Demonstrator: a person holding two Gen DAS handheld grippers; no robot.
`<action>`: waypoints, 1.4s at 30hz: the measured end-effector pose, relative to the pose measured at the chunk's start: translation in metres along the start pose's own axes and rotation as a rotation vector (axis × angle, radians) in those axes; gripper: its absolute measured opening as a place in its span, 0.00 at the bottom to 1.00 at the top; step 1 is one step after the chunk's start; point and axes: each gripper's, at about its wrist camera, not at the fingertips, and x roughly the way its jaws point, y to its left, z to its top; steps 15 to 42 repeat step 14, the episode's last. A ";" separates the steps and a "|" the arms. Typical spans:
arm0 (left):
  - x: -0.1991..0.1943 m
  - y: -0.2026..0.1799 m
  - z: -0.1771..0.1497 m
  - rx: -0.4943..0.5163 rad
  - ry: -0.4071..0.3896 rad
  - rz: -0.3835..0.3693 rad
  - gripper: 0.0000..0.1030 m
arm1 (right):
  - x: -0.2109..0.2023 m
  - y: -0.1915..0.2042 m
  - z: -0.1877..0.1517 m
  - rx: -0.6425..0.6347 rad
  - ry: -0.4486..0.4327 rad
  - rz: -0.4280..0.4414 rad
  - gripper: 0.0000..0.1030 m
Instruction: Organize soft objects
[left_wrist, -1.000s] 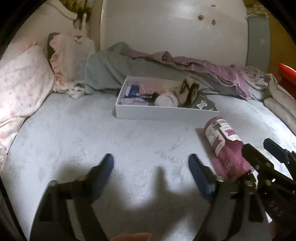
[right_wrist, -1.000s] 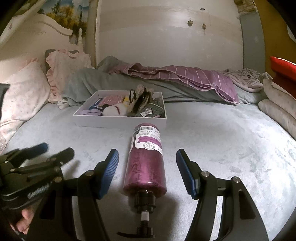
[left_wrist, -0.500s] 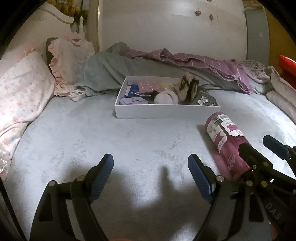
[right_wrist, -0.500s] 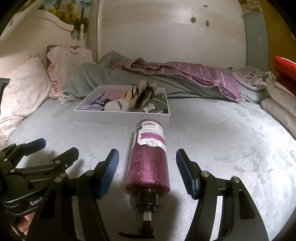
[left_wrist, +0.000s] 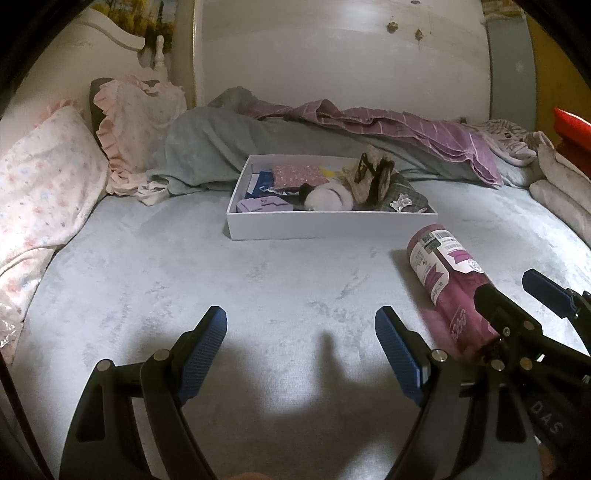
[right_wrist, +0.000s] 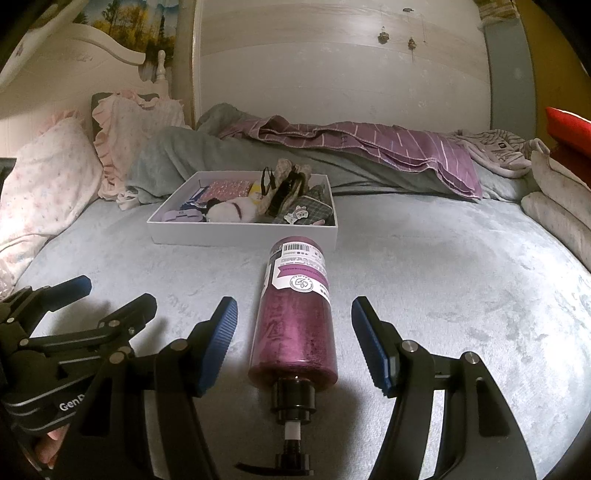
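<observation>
A bedroom at home: I face a wide bed spread with a pale blue plush cover (right_wrist: 443, 295), frilled pink floral pillows (right_wrist: 136, 133) against a white carved headboard (right_wrist: 92, 40), and a rumpled purple striped blanket (right_wrist: 388, 144) along the wall.

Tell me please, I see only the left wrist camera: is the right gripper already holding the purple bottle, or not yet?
Observer: Not yet. In the right wrist view the right gripper is open. The purple bottle lies on the bed between its fingers, with a gap on each side.
Operator: Which end of the bottle points to the gripper? My view hides it.
Observer: The black pump head points back toward the gripper. The bottom end faces the white box.
</observation>
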 end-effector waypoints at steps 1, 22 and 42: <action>0.000 0.001 0.000 0.001 0.000 0.001 0.80 | 0.000 0.000 0.000 0.001 0.000 0.000 0.64; -0.006 0.006 0.000 -0.001 0.001 -0.017 0.80 | -0.002 -0.003 0.000 0.010 0.046 0.008 0.64; -0.006 0.006 0.000 -0.001 0.001 -0.017 0.80 | -0.002 -0.003 0.000 0.010 0.046 0.008 0.64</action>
